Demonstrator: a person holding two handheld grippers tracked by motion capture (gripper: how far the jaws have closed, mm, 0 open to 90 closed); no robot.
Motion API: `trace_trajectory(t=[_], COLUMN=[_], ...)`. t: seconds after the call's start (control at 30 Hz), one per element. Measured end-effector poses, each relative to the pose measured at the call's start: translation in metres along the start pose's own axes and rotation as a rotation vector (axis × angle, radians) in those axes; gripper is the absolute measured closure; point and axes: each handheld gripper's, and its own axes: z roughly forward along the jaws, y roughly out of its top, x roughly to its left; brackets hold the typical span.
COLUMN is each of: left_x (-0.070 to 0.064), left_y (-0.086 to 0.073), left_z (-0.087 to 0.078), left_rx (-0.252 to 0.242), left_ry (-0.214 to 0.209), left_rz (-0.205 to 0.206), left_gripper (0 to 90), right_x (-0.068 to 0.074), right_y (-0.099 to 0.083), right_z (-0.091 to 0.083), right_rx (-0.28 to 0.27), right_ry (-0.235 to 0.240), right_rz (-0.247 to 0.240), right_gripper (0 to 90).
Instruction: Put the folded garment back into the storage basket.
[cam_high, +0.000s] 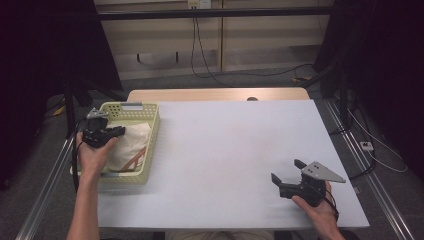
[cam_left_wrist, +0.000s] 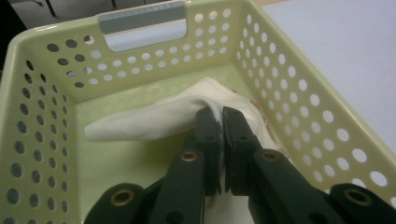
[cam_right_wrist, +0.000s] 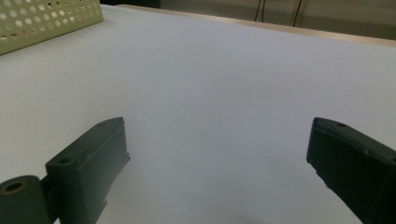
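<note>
**In the basket: left hand-held gripper pinching the cloth**

Left hand-held gripper (cam_left_wrist: 223, 122) clamped on a fold of the white cloth (cam_left_wrist: 154, 122) inside the perforated pale-yellow basket (cam_left_wrist: 299, 100), at the counter's (cam_high: 225, 145) left edge. Right hand-held gripper (cam_high: 286, 173) spread wide, over bare counter near the right.

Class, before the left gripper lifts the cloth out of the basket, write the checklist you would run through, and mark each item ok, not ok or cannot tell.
1. Left gripper shut on the white cloth: ok, a fold is pinched between the jaws.
2. Grip deep enough to hold the cloth's weight: cannot tell.
3. Cloth free of the basket holes: cannot tell, its far part is hidden.
4. Space above the basket free: ok.
5. Right gripper open and holding nothing: ok.
6. White table bare for laying the cloth down: ok.
</note>
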Motion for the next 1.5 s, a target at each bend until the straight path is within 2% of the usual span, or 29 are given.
trace_trajectory(t=[0.17, 0.3, 0.83, 0.93, 0.97, 1.03, 1.2, 1.27, 1.37, 1.5], left_x=[-0.002, 0.0, 0.009, 0.009, 0.01, 0.012, 0.011, 0.011, 0.011, 0.014], left_y=[0.001, 0.001, -0.002, -0.002, -0.002, -0.002, -0.002, -0.001, -0.001, 0.0], left_z=[0.004, 0.005, 0.014, 0.016, 0.016, 0.017, 0.018, 0.019, 0.021, 0.025], left_rx=[-0.011, -0.024, 0.051, 0.065, 0.084, 0.083, 0.096, 0.091, 0.089, 0.111], left_ry=[-0.004, -0.011, 0.04, 0.059, 0.066, 0.063, 0.066, 0.064, 0.059, 0.062], left_rz=[0.005, -0.009, -0.063, -0.069, -0.072, -0.082, -0.071, -0.077, -0.065, -0.06], left_gripper=[86.6, 86.6, 86.4, 86.4, 86.4, 86.4, 86.4, 86.4, 86.4, 86.3], right_x=[0.0, 0.0, 0.0, 0.0, 0.0, 0.0, -0.001, -0.001, 0.0, -0.001], right_y=[0.0, 0.0, 0.0, 0.0, 0.0, 0.0, 0.0, 0.0, 0.0, 0.0], right_z=[0.0, 0.0, 0.0, 0.001, 0.001, 0.001, 0.0, 0.001, 0.001, 0.001], right_rx=[0.004, 0.003, 0.005, 0.007, 0.007, 0.006, 0.004, 0.007, 0.009, 0.007], right_ry=[0.005, 0.003, 0.002, 0.004, 0.004, 0.003, 0.003, 0.005, 0.005, 0.002], right_rz=[-0.002, -0.001, 0.0, 0.001, 0.001, 0.002, 0.0, 0.0, 0.001, 0.0], right_gripper=[5.3, 5.3, 5.3, 5.3, 5.3, 5.3, 5.3, 5.3, 5.3, 5.3])
